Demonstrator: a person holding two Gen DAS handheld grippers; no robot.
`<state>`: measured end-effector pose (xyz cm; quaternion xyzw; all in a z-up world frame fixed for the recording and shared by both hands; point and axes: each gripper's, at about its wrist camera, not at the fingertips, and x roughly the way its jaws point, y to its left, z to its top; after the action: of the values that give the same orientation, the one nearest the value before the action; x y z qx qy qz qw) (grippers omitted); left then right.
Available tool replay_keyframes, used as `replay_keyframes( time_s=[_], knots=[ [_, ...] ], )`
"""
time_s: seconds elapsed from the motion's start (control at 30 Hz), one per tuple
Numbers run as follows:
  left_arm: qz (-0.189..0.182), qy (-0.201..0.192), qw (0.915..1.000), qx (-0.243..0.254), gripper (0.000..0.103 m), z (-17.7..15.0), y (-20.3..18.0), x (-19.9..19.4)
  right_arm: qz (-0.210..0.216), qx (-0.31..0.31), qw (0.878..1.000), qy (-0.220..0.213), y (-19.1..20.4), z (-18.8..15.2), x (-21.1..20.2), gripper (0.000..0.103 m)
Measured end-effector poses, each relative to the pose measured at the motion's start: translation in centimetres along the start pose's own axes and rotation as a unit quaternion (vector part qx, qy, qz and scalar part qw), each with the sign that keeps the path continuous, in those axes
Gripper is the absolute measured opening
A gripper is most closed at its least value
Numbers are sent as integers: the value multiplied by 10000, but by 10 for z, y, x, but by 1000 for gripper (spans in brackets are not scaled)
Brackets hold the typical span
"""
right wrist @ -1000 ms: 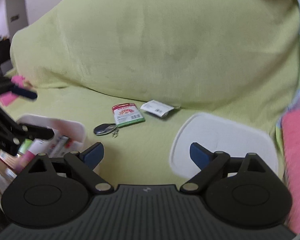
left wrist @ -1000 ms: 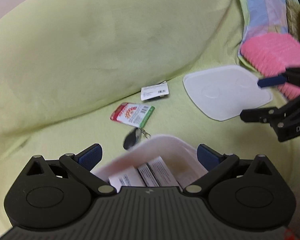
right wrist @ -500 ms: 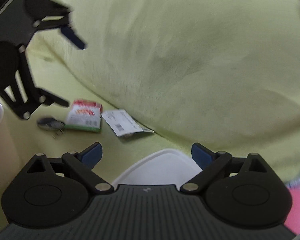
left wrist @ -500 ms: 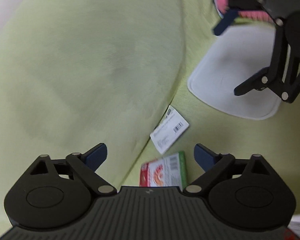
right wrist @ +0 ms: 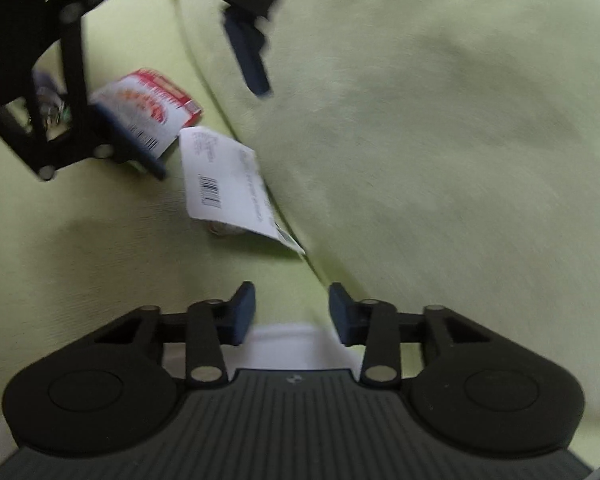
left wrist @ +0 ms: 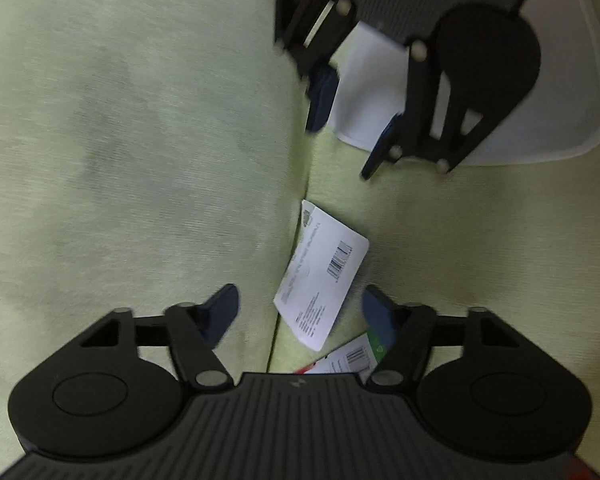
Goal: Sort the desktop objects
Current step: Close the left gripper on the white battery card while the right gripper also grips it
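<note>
Against the crease of the yellow-green cover, centre of both frames: white barcoded card, flat, matte paper, one edge tucked into the fold.

Change noted: within the last second we have swung both tools away from the pink box and white lid and brought them nose to nose over this card. We judge it the next item to sort.

- Left gripper: jaws wide, empty, straddling the card's near end.
- Right gripper: jaws narrower, empty, short of the card.
- Red-and-green sachet: glossy, printed, just beside the card.
- Lid: smooth, rounded plastic, upper right, partly hidden.
- Cover: soft woven cloth.
</note>
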<state>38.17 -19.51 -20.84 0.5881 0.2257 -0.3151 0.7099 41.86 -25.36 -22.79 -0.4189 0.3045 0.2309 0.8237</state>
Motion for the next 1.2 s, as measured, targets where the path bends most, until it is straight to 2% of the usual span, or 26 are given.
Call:
replay_keyframes(
  time_s=[0.07,0.2,0.27,0.3,0.37,0.43,0.53,0.63,0.73,0.87,1.03,1.2],
  knots=[
    [-21,-13,10000,-11,58,-1,0,6,-54,-303,9995,-21,7,4,11,33],
    [-24,-42,10000,-2,49,-7,-2,14,-98,-630,9978,-197,15,10,27,23],
    [-74,-34,10000,-52,39,-11,-1,17,-115,-659,9974,-253,17,15,33,20],
    [-120,-21,9999,-88,27,-13,-1,18,-124,-673,9973,-281,17,17,37,17],
    [-102,-42,9998,-148,23,-17,1,18,-82,-551,9979,-332,16,22,36,9],
    [-60,-31,9997,-237,18,-24,6,16,-40,-376,9985,-392,14,28,32,7],
    [-41,53,9987,-497,11,-39,19,12,226,234,9980,-546,3,34,19,6],
    [-84,112,9965,-821,10,-56,35,9,461,665,9940,-730,-2,44,8,6],
    [-8,166,9958,-902,12,-64,45,7,526,706,9927,-824,2,57,6,6],
    [129,297,9957,-873,12,-67,53,19,473,669,9941,-713,6,66,14,6],
    [231,339,9951,-902,9,-73,62,33,134,402,9986,-306,11,62,30,11],
    [246,247,9963,-784,5,-85,70,40,400,639,9950,-652,5,65,36,13]
  ],
)
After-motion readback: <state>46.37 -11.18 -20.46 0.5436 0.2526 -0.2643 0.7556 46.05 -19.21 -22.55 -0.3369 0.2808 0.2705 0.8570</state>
